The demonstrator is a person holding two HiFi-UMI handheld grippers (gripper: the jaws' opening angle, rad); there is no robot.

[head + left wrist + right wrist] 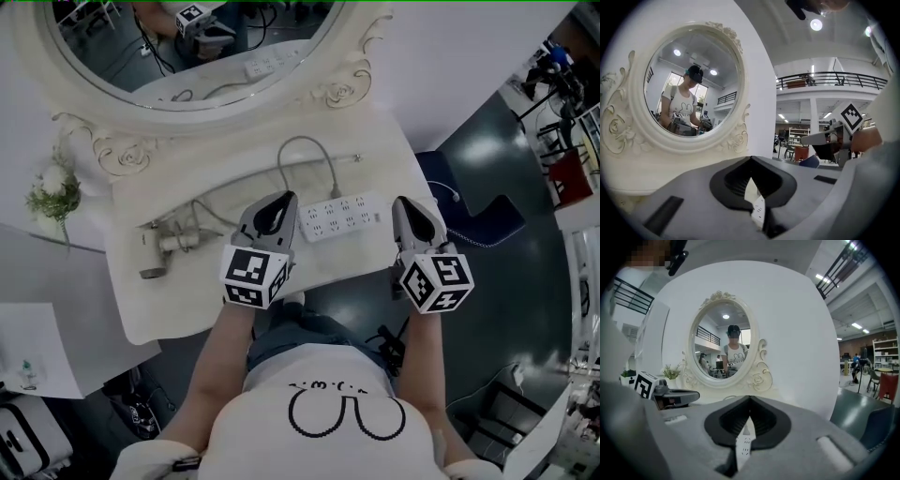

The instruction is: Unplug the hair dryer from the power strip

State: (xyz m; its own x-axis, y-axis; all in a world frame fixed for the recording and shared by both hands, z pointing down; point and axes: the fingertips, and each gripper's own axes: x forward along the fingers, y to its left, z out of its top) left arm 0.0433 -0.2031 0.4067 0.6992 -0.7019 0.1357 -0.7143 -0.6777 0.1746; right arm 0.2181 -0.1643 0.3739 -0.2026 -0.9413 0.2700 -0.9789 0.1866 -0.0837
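Note:
In the head view a white power strip (342, 217) lies on the cream dressing table (187, 309), its cable (305, 150) looping toward the mirror. The pale hair dryer (161, 247) lies at the table's left with its cord beside it, apart from the strip. My left gripper (283, 200) hovers just left of the strip and my right gripper (404, 202) just right of it. Both are shut with nothing in them. In each gripper view a sliver of the strip (759, 211) (743, 446) shows below the closed left gripper (751, 161) and right gripper (749, 401).
An oval ornate mirror (187, 47) stands at the table's back. A small flower bunch (52, 192) sits off the left edge, above a white surface (37, 347). A blue chair (469, 216) stands to the right on the dark floor.

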